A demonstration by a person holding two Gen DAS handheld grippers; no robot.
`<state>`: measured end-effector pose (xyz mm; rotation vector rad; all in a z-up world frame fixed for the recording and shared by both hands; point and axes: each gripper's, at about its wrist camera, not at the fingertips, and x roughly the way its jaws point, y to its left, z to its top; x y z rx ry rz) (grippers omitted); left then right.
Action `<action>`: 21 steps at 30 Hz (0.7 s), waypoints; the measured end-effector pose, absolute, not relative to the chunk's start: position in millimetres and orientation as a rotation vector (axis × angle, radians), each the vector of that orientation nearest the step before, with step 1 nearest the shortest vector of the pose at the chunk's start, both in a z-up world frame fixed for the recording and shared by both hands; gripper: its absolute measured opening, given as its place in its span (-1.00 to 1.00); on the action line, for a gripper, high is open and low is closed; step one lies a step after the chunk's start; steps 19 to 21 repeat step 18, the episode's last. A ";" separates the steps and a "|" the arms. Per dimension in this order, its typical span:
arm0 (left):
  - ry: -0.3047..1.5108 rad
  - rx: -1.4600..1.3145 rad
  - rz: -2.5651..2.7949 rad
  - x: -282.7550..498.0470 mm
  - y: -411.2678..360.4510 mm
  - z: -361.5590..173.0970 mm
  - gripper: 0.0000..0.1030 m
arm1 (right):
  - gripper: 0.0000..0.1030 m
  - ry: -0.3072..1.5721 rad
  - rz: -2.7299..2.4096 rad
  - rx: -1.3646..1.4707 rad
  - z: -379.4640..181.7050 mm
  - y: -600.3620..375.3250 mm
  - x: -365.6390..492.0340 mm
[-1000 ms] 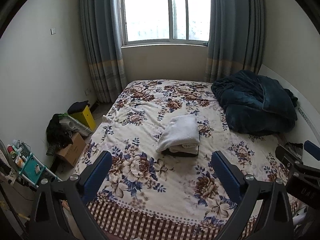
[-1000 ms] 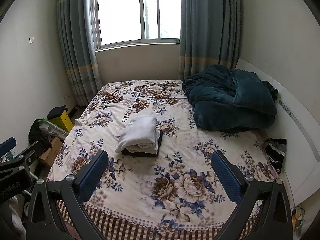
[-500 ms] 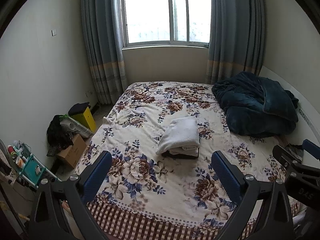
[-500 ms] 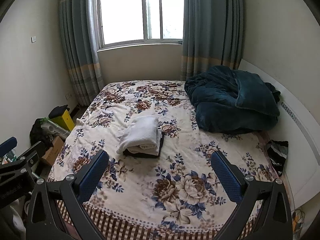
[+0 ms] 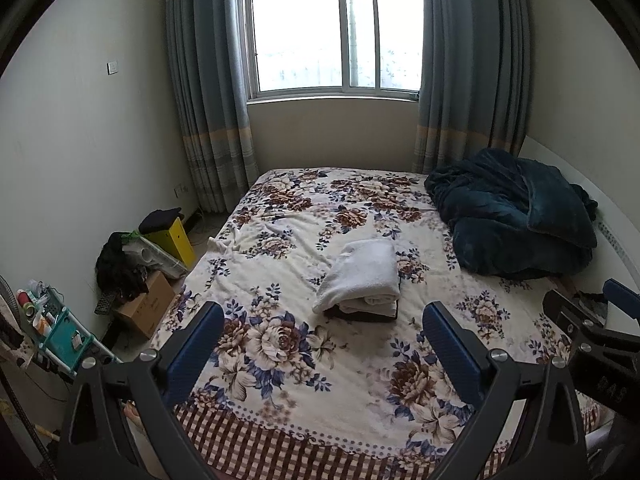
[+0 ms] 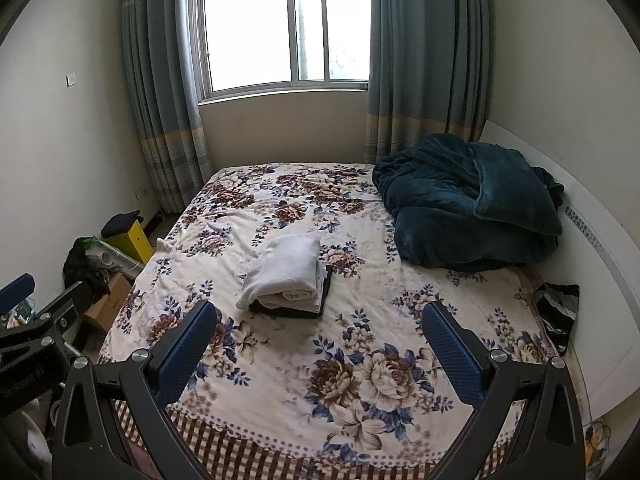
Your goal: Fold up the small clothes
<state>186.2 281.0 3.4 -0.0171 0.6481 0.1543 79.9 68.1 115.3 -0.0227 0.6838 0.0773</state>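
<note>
— While both are spread wide, what do your hand-held grippers carry?
— Nothing: my left hand-held gripper (image 5: 324, 334) and right hand-held gripper (image 6: 320, 330) hover empty; the folded white garment (image 5: 366, 276) lies mid-bed (image 5: 280, 360) atop a dark one (image 6: 288, 310).

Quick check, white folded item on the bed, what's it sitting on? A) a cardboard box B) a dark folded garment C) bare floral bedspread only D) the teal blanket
B: the white folded cloth lies on top of a dark folded garment whose edge shows beneath it on the floral bedspread, well apart from the teal blanket; both grippers hang back from it, jaws spread.
</note>
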 end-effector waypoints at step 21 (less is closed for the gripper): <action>0.632 -0.012 0.163 182.4 281.6 9.6 0.97 | 1.00 0.677 0.080 -0.024 117.1 66.9 82.5</action>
